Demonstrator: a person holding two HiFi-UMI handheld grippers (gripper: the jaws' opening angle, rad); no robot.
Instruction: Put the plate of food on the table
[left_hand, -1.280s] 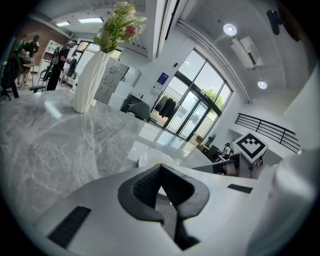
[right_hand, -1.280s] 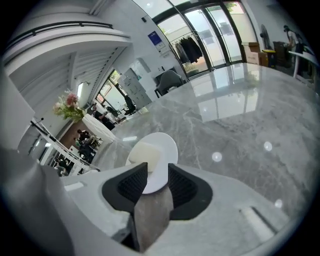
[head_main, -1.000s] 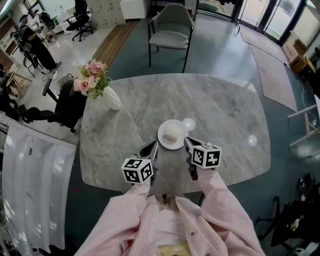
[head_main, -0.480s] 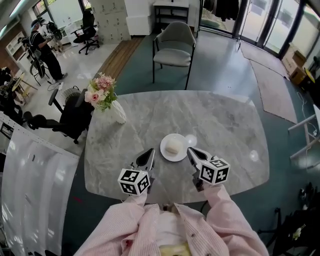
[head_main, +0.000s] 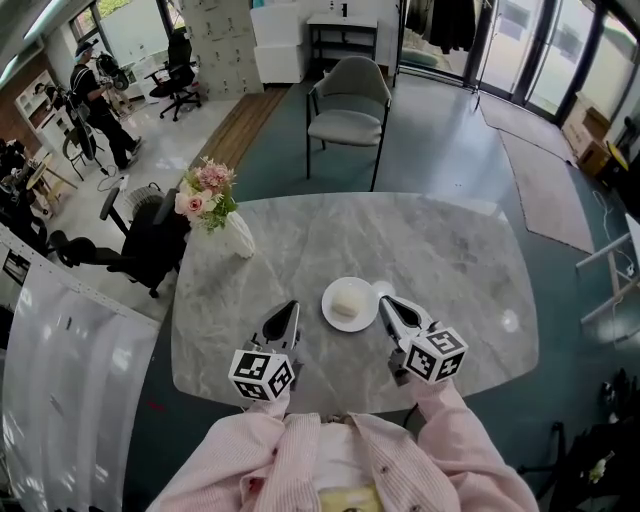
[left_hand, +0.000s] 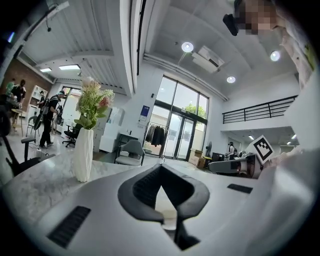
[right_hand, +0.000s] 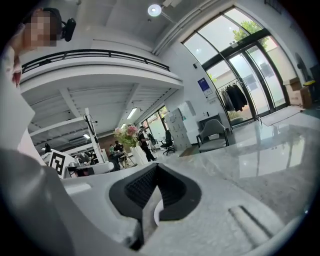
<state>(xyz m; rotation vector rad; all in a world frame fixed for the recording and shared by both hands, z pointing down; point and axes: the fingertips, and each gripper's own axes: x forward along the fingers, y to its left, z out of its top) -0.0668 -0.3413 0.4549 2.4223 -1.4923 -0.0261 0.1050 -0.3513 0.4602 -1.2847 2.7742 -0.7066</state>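
Jaws on the left gripper (left_hand: 160, 168) are pressed together at the tips with nothing caught between them. The right gripper (right_hand: 157, 168) is clenched the same way and is also empty.

In the head view both are held over the near part of the table (head_main: 450, 240), pointing away from the person. The plate (head_main: 365, 316) sits on the marble between their tips, with the right tip close by its rim and the left a little further off. Neither gripper holds it.

Only the head view shows the plate whole. It is small, round and white, with a pale cream block of food (head_main: 345, 300) at its middle.

The two gripper views look nearly level across the tabletop. The left gripper view takes in a white vase (left_hand: 83, 154) of flowers (left_hand: 93, 102) standing on the table to its left. A grey chair (left_hand: 131, 151) stands beyond the far edge, and the right gripper's marker cube (left_hand: 263, 147) is off to the right. The right gripper view catches the left gripper's marker cube (right_hand: 56, 162) at its left edge.
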